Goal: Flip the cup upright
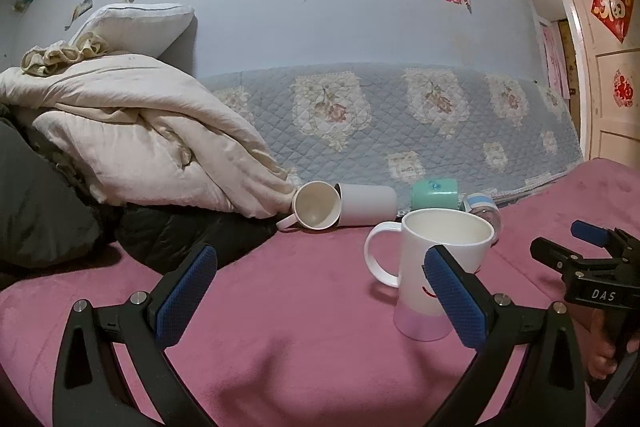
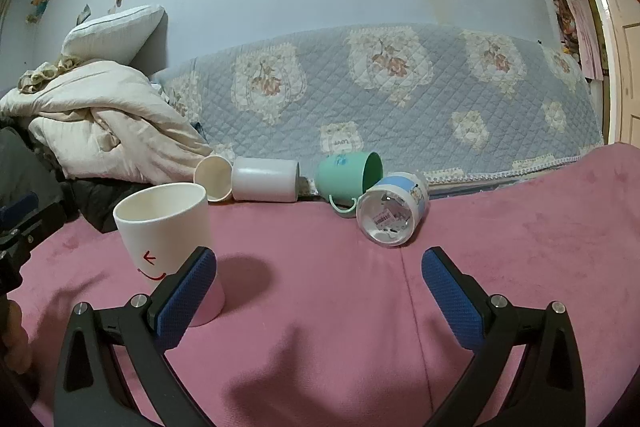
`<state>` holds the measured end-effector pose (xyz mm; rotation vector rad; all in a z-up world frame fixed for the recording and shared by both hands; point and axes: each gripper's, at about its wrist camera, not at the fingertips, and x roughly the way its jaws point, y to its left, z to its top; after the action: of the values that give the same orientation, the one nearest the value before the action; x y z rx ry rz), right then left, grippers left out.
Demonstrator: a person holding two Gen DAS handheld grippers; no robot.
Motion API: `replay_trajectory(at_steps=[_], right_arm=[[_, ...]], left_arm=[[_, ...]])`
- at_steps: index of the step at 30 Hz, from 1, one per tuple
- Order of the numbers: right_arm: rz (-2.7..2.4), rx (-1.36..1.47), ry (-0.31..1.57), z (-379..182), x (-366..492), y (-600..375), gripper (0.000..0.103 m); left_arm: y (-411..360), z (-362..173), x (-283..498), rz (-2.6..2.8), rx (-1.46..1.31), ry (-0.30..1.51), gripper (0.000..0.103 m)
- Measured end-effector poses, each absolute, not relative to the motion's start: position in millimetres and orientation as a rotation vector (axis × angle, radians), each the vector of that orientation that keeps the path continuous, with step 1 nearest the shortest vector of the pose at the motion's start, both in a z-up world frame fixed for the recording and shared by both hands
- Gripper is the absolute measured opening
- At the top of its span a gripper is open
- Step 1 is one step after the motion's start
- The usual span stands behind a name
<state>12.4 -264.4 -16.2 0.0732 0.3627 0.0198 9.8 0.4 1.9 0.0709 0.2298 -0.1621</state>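
A white mug [image 1: 434, 267] with a pale pink base and a red smiley face stands upright on the pink blanket [image 1: 300, 307] covering the bed, its handle turned toward the left claw's side and its inside bare as far as can be seen. The left claw [image 1: 320, 287] is released, jaws spread wide, with its right blue pad in front of the mug's wall; whether the pad touches it cannot be told. The right claw [image 2: 320, 287] is likewise released and holds nothing, the mug [image 2: 170, 247] just beyond its left pad. Behind the mug, along the foot of the quilted floral cover [image 2: 400, 87], four more cups lie on their sides: a cream mug [image 2: 214, 179] with its open, bare mouth facing the cameras, touching a white tumbler [image 2: 266, 185] beside it; then a green cup [image 2: 348, 179] with its handle down on the blanket; and right against it a blue-banded cup [image 2: 394, 209] showing its bottom with a sticker. A crumpled beige duvet [image 1: 140, 131] is heaped beyond the cream mug, away from the other cups, with a dark garment [image 1: 180, 235] below it.
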Motion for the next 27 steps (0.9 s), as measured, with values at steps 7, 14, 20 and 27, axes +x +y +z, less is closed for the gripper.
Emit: replay_trajectory(at_steps=[7, 14, 20, 27], right_arm=[[0.019, 0.079, 0.376, -18.6, 14.5, -265.7, 0.103], [0.018, 0.08, 0.378, -18.8, 15.3, -266.2, 0.103], [0.018, 0.079, 0.378, -18.8, 15.4, -266.3, 0.103], [0.018, 0.079, 0.378, -18.8, 15.7, -266.3, 0.103]], left_arm=[[-0.1, 1.4, 8.6, -0.16, 0.072, 0.231, 0.103], [0.4, 2.8, 9.6, -0.157, 0.072, 0.237, 0.103], [1.1, 2.8, 10.0, -0.156, 0.074, 0.239, 0.103], [1.7, 2.8, 10.5, -0.156, 0.074, 0.239, 0.103]])
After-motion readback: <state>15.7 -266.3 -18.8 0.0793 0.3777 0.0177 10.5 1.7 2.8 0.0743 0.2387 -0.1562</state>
